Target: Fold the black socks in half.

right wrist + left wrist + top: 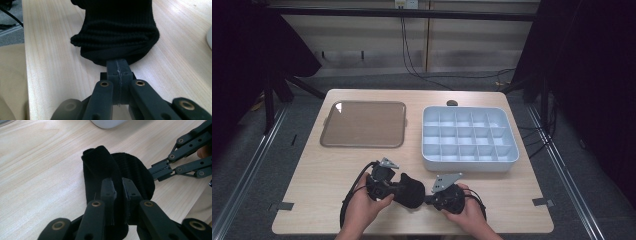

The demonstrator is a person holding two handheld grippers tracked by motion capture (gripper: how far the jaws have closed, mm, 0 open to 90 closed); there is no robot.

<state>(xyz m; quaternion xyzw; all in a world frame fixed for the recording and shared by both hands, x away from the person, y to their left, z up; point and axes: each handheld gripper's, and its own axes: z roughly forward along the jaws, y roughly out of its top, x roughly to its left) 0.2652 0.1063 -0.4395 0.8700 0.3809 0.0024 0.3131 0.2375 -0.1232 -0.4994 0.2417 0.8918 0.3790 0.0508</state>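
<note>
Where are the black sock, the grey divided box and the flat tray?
sock [411, 190], high view, middle of the fabric between the grippers.
box [472, 164], high view, near outer wall.
tray [362, 144], high view, near rim.

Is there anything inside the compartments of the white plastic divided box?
No, in the high view every compartment of the white plastic divided box shows only its bare floor.

High view overhead, facing forward; both gripper views close, low over table [327, 200], sharing black cloth [130, 170].
</note>
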